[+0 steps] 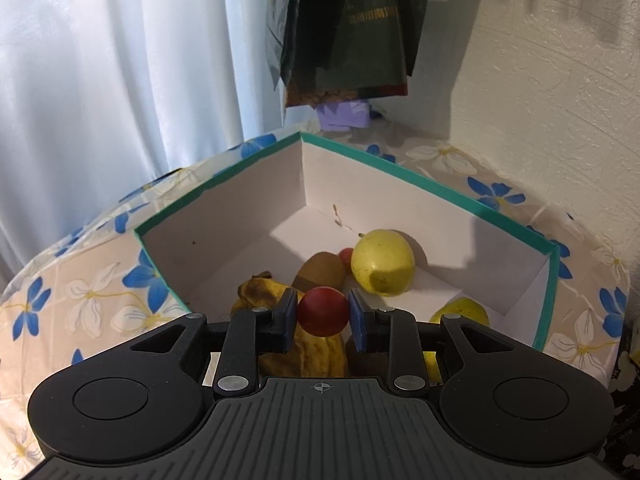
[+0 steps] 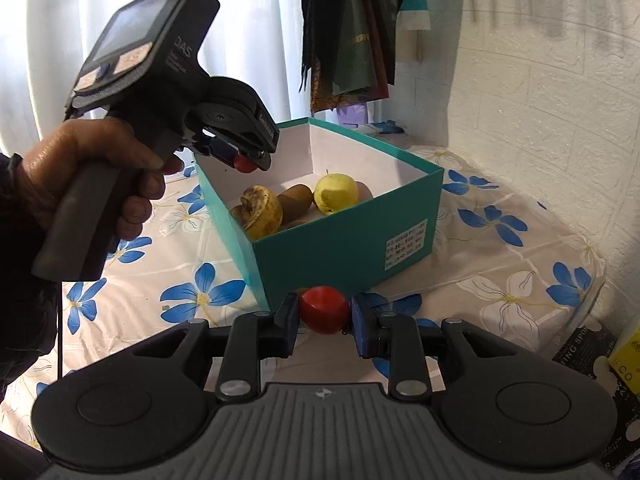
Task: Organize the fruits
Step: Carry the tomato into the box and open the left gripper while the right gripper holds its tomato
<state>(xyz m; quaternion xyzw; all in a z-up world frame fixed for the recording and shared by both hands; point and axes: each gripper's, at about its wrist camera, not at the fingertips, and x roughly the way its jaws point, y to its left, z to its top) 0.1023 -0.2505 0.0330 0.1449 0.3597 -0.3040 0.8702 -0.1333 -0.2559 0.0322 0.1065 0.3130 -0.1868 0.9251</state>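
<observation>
We find the left gripper (image 1: 322, 314) closed on a small red fruit (image 1: 322, 311), both blue pads (image 1: 357, 320) pressed against its sides. In the right wrist view the same gripper (image 2: 245, 160) is held over the near left edge of the box (image 2: 344, 248), with the red fruit (image 2: 245, 165) showing beneath it and the person's left hand (image 2: 92, 172) wrapped around the handle.

We find the right gripper (image 2: 323, 314) likewise closed on a second red fruit (image 2: 324, 309), its pads touching the fruit on both sides. It is held outside the box, just in front of the teal corner, above the flowered cloth (image 2: 500, 264).

The box (image 1: 400, 168) is teal outside and white inside, and stands open on the flowered cloth (image 1: 80, 280). Inside it, directly below the left gripper, lies a browned banana (image 1: 320, 354). Beyond that sits a brown kiwi (image 1: 320, 270), touching a yellow apple (image 1: 382, 264), and a small red fruit is partly visible between them at the back. Another yellow fruit (image 1: 464, 310) rests near the right wall, partly hidden by the gripper. From the right wrist view we note the banana (image 2: 262, 210), the kiwi (image 2: 298, 198) and the yellow apple (image 2: 335, 193) grouped together, and a white label (image 2: 405, 248) on the outer wall of the box.

A white curtain (image 1: 100, 80) and dark hanging clothes (image 1: 352, 32) stand behind the table.
</observation>
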